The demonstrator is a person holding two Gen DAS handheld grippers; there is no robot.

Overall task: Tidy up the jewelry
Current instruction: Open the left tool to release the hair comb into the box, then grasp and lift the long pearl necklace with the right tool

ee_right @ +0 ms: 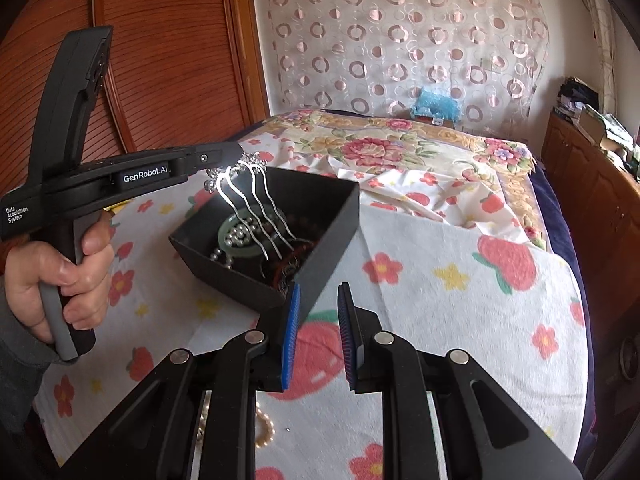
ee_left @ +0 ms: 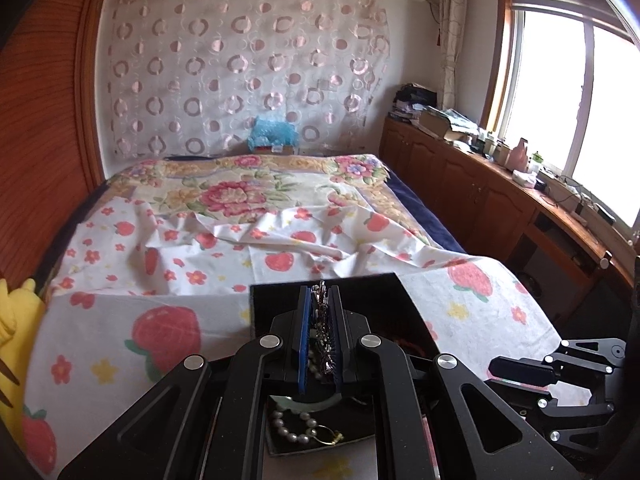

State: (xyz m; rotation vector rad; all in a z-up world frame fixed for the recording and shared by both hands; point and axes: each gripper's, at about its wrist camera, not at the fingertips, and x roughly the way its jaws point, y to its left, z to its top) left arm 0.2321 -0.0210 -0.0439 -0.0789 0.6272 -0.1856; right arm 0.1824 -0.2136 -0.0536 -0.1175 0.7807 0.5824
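- Clamping a silver hair comb, the left gripper is seen upper left, prongs hanging over the black box.
- Right gripper is held slightly parted, empty, just beside the box's near corner.

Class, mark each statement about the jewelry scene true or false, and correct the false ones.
1. The left gripper holds a silver hair comb over the black box. True.
2. The right gripper is clamped on the box's wall. False: its jaws stand apart just off the box's near corner, with nothing between them.
3. The box is empty. False: it holds silver beads and other jewelry.
4. The box sits on a strawberry-print sheet. True.
5. A pearl bracelet lies under the left gripper. True.
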